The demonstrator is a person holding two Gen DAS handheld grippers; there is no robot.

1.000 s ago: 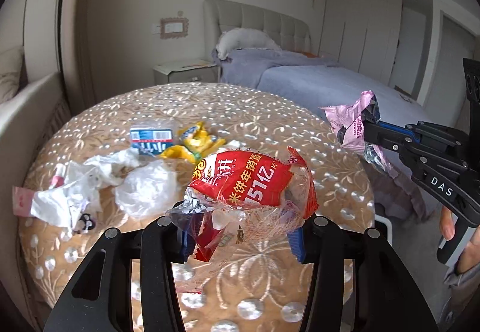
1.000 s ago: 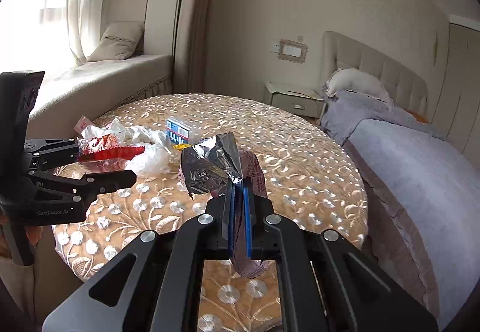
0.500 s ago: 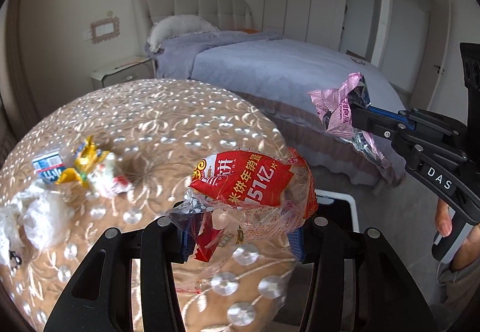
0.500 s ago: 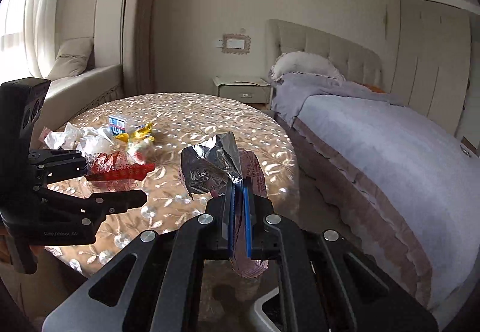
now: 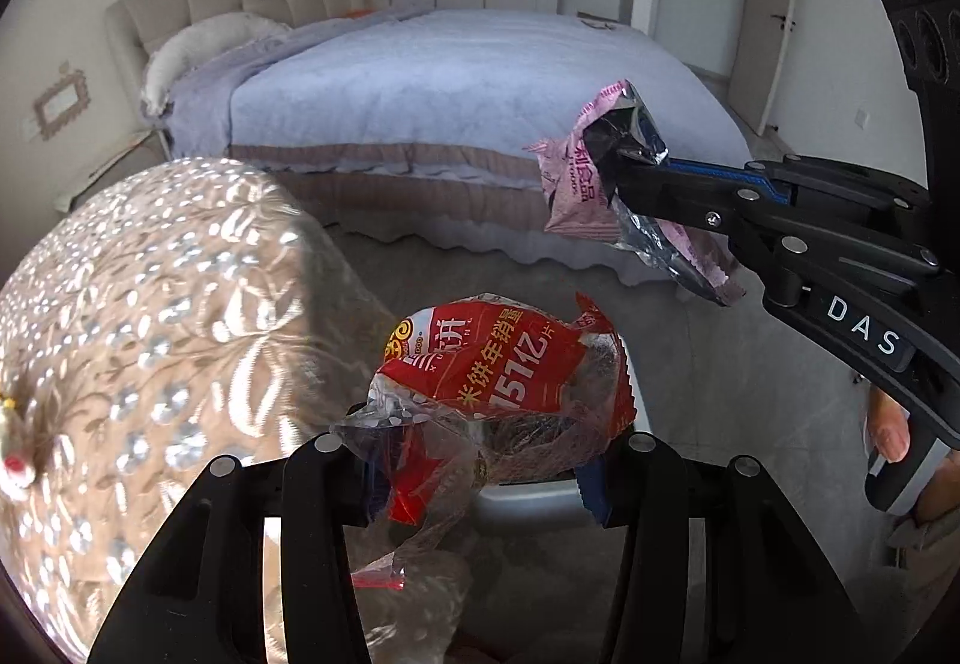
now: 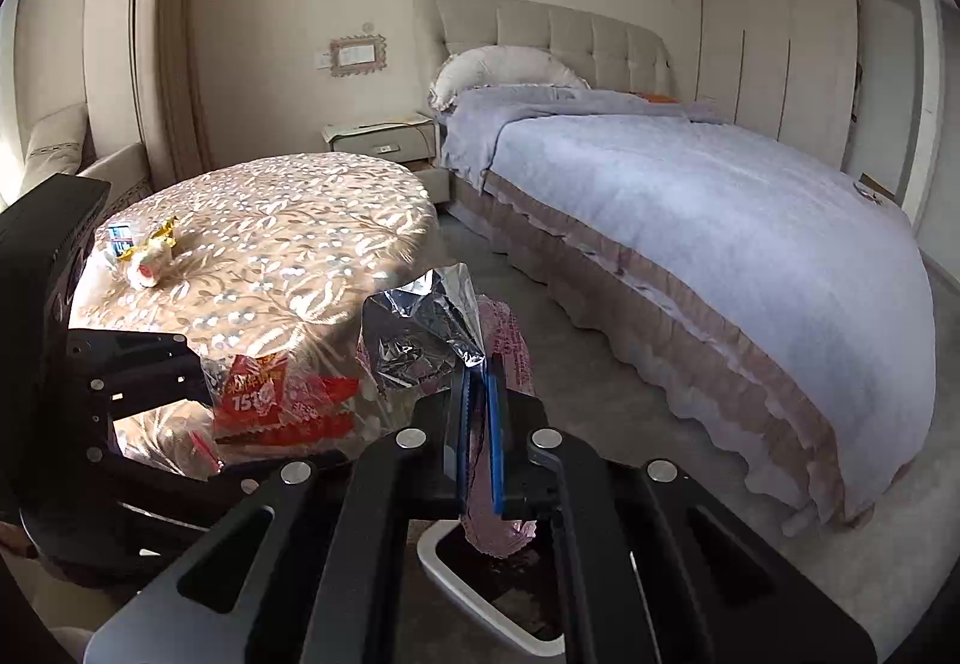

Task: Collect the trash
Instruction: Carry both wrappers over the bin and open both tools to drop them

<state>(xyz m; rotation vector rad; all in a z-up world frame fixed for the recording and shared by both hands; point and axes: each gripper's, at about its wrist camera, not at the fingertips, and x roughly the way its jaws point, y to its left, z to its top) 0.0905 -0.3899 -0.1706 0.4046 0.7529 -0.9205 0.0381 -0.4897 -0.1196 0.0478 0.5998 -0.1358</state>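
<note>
My left gripper (image 5: 480, 475) is shut on a red snack wrapper (image 5: 498, 364) with clear plastic, held in the air off the table's edge; it also shows in the right wrist view (image 6: 273, 403). My right gripper (image 6: 477, 394) is shut on a pink and silver foil wrapper (image 6: 432, 331), also seen in the left wrist view (image 5: 591, 172). A white-rimmed trash bin (image 6: 480, 592) stands on the floor just below the right gripper; its grey rim (image 5: 528, 499) shows behind the red wrapper.
A round table (image 6: 282, 238) with a beige patterned cloth stands to the left, with a small blue box (image 6: 120, 232) and yellow and white wrappers (image 6: 150, 256) on it. A bed (image 6: 690, 196) with a lilac cover fills the right. Grey floor lies between.
Both grippers have swung right, away from over the table, to above the floor and the bin. Each keeps its wrapper. The table trash has slid out to the left.
</note>
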